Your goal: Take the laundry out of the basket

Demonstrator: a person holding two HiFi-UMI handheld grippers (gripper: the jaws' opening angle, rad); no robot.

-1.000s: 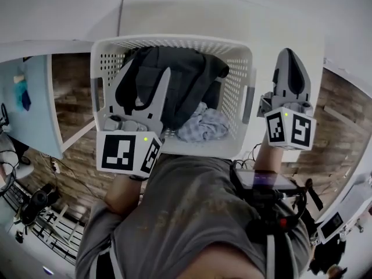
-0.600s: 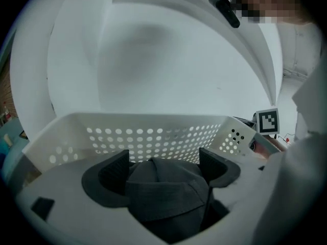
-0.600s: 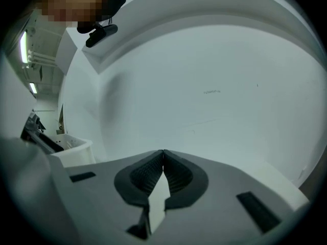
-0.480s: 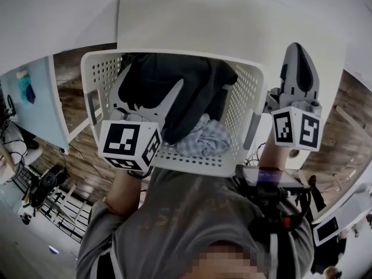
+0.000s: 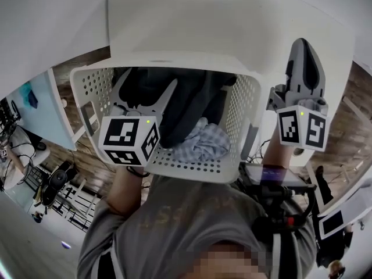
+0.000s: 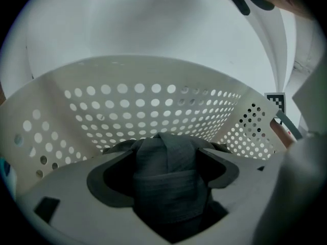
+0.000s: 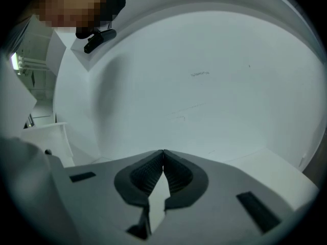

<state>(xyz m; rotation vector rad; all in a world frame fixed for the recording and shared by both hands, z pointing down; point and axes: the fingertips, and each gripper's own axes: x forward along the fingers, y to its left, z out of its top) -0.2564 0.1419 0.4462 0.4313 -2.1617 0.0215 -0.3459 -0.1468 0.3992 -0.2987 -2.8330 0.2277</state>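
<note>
A white perforated laundry basket [image 5: 247, 106] stands in front of me; its holed wall [image 6: 127, 106] fills the left gripper view. A dark grey garment [image 5: 189, 97] is heaped inside it, and a pale checked cloth [image 5: 203, 144] lies at the near right. My left gripper [image 5: 145, 89] points down into the basket. Its jaws have just been opening and stand wide, with a fold of the dark garment [image 6: 166, 182] lying between them [image 6: 166, 152], not pinched. My right gripper [image 5: 304, 46] hangs outside the basket's right wall, shut on nothing [image 7: 163, 154].
A white tabletop [image 5: 232, 22] lies beyond the basket, and a white wall [image 7: 214, 86] fills the right gripper view. A light-blue panel [image 5: 35, 109] stands at the left over a wood-plank floor [image 5: 78, 74]. A black device [image 5: 273, 182] sits on the person's chest.
The left gripper has dipped deeper into the basket onto the dark garment, and its jaws have spread wider. The right gripper has sunk a little and stays shut.
</note>
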